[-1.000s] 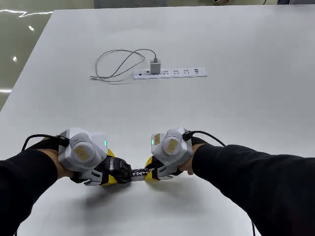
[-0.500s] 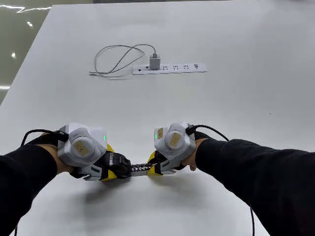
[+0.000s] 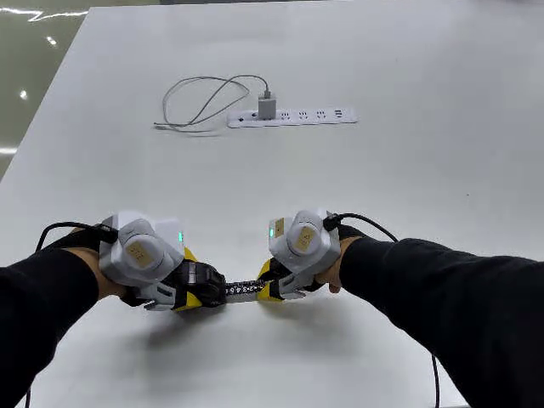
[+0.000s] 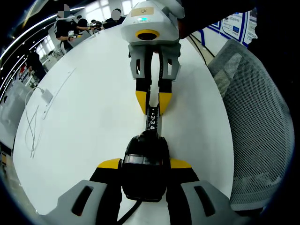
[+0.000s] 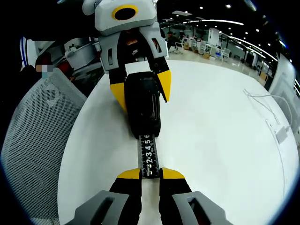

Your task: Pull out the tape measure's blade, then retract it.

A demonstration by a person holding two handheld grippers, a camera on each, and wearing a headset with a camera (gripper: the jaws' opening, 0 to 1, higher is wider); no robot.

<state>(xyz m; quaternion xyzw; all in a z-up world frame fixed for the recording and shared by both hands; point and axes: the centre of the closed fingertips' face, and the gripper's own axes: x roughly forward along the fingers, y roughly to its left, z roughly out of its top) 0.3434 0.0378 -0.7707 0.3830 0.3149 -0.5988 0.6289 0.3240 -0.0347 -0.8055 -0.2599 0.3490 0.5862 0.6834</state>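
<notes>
Near the close edge of the white workbench [image 3: 399, 161]: a black tape measure case [image 3: 209, 286], resting low on the tabletop; clamped on it from both flanks, the 2 yellow-tipped jaws of the left gripper [image 3: 197, 292], with the case seated deep between them in the left gripper view and its mouth turned toward the other tool; out of that mouth, a short run of blade [image 3: 243, 291], dark with white numerals, lying level just above the surface; 2, 3 and 4 legible in the left gripper view, 2 through 6 in the right gripper view; at the blade's free end, the right gripper [image 3: 266, 291], its jaws drawn in and pinched on the blade, 1 yellow tip at each edge of it; both tools nose to nose, near each other yet apart, joined by the blade alone; a green light [image 3: 180, 236] lit on the left housing; behind each tool, a hand and a black sleeve [image 3: 442, 297] reaching in from the bottom corners of the head view.

Well apart, farther back on the workbench: a white power strip [image 3: 297, 116] lying flat; plugged into its left end, a white charger [image 3: 268, 108]; from the charger, a thin white cable [image 3: 200, 98] looped loosely to the left.

Beside the workbench in both gripper views: a grey mesh chair back [image 4: 253, 117].
</notes>
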